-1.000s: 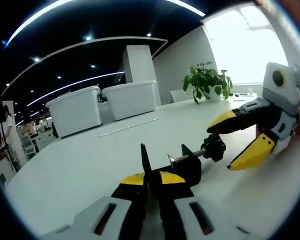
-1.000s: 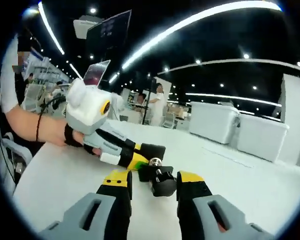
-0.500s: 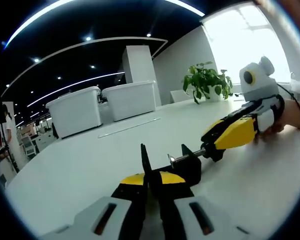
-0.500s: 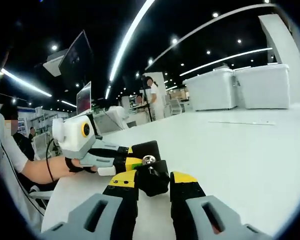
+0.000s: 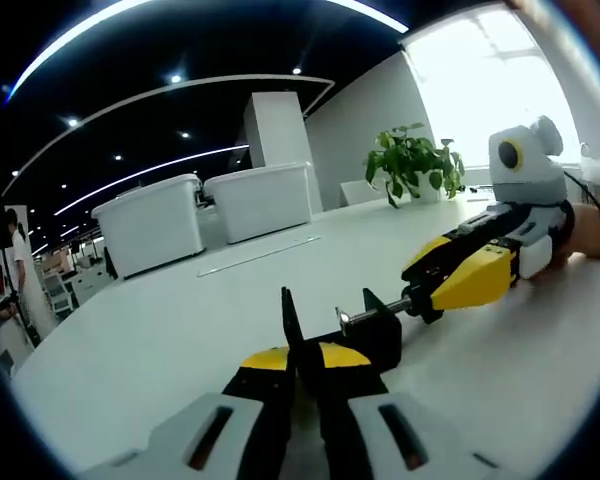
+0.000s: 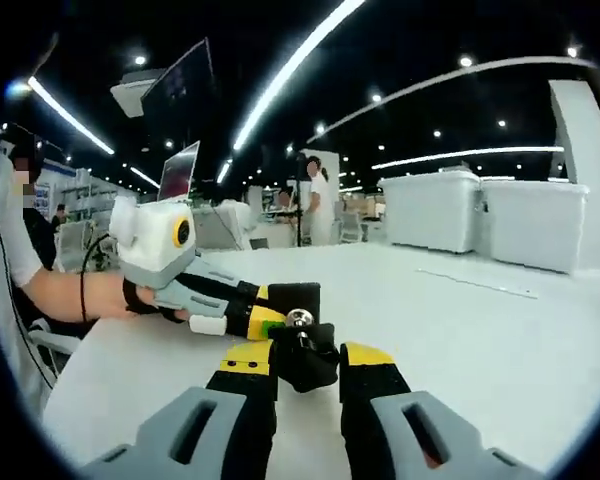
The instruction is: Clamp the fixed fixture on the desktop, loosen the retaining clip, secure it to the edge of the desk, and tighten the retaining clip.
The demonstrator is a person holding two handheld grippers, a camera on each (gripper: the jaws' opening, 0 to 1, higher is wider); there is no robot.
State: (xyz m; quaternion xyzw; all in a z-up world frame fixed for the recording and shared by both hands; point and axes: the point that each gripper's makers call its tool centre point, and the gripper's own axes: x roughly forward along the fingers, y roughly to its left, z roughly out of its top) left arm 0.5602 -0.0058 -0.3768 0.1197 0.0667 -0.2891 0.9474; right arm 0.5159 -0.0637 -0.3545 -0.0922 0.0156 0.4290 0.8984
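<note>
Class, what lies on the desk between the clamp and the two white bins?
Bare white desk separates the clamp from the white bins, in the left gripper view.

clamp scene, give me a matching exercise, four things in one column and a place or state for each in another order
Things:
1. clamp
2. clamp knob
3. potted plant
4. white bins

Places or states:
A. at the far side of the table, by the bright window
B. body gripped by the left tongs
C. side by side beyond the table's far edge
D. between the right tongs

Pairs: 1-B, 2-D, 3-A, 4-C
</note>
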